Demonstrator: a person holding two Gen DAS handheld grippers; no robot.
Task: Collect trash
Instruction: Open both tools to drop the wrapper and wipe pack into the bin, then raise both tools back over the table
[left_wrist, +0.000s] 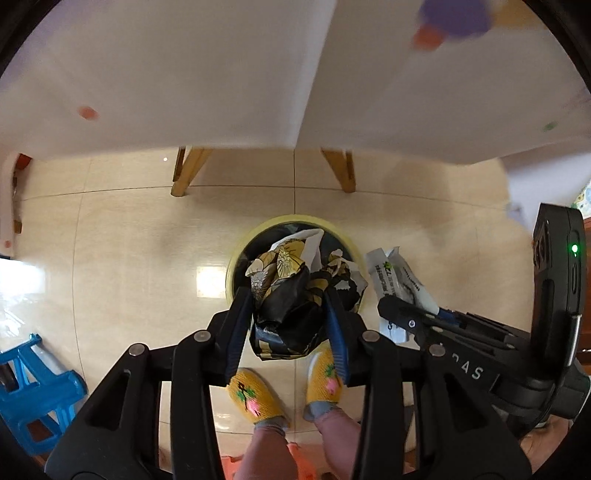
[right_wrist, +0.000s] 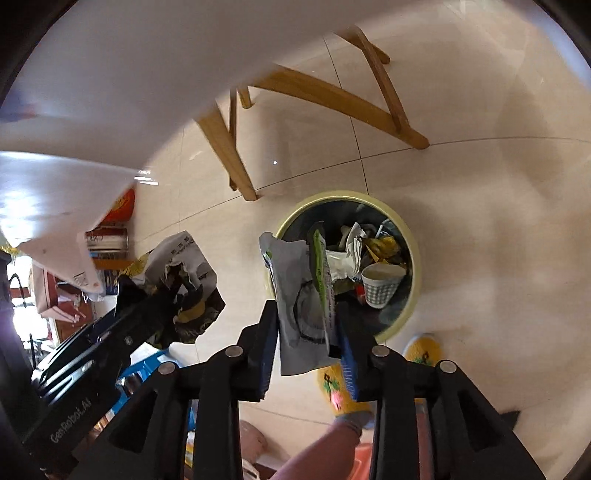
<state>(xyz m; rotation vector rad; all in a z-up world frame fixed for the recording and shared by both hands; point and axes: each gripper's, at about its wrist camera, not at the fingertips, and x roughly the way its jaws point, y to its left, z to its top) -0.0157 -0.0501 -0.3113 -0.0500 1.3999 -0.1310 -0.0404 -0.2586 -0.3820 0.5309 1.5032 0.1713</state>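
My left gripper (left_wrist: 288, 295) is shut on a crumpled black-and-gold wrapper (left_wrist: 291, 295), held directly above the yellow-rimmed trash bin (left_wrist: 345, 236) on the floor. My right gripper (right_wrist: 306, 314) is shut on a white-and-green wrapper (right_wrist: 303, 295), held at the bin's (right_wrist: 406, 229) near-left rim. Inside the bin lie a checked paper cup (right_wrist: 380, 284) and crumpled papers. In the left wrist view the right gripper (left_wrist: 402, 306) holds its white wrapper (left_wrist: 395, 273) just right of the bin. In the right wrist view the left gripper (right_wrist: 173, 291) with the black-and-gold wrapper (right_wrist: 188, 291) hangs to the left.
A white-clothed table (left_wrist: 184, 74) on wooden legs (left_wrist: 188, 170) stands behind the bin. A person's feet in yellow slippers (left_wrist: 255, 398) are just before the bin. A blue plastic stool (left_wrist: 37, 391) sits at the left. Beige floor tiles (right_wrist: 498, 184) spread to the right.
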